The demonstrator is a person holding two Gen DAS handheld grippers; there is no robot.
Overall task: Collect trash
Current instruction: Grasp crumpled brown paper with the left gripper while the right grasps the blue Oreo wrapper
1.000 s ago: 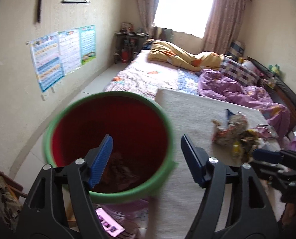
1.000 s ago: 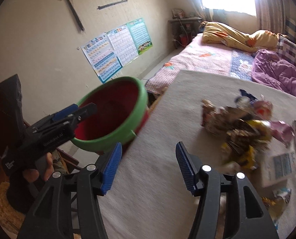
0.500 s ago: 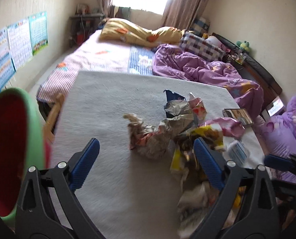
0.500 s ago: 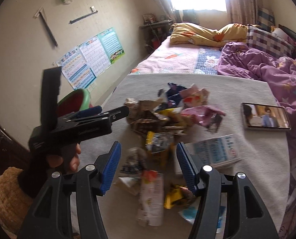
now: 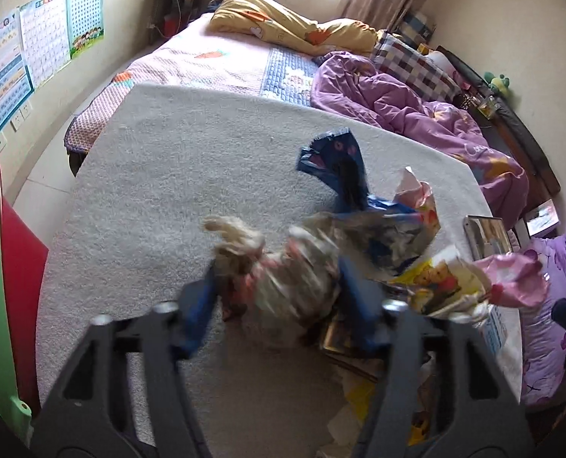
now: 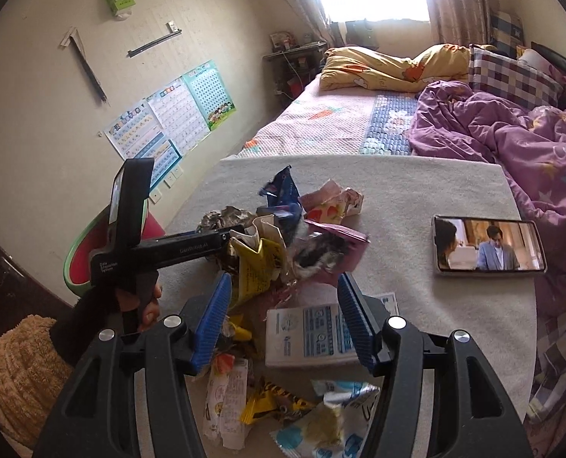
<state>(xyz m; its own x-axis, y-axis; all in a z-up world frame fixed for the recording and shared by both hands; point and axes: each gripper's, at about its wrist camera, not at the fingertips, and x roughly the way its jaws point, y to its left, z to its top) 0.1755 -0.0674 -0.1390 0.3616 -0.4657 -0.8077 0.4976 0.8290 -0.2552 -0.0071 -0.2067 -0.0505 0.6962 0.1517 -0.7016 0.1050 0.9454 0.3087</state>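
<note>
Left fingers (image 5: 199, 301) straddle crumpled wrapper (image 5: 283, 278), not closed.

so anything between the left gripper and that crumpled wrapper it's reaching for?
Nothing visible. The left gripper has its open fingers either side of the crumpled wrapper at the pile's left edge; only bare grey table cover surrounds it.

Left claw (image 5: 279, 301) straddles a crumpled wrapper (image 5: 283, 271), jaws apart.

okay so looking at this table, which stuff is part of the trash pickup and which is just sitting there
Part of the job: wrapper pile, crumpled wrapper between the left gripper's fingers, red bin, right gripper.
Just lying about: phone, purple blanket, wall posters.
</note>
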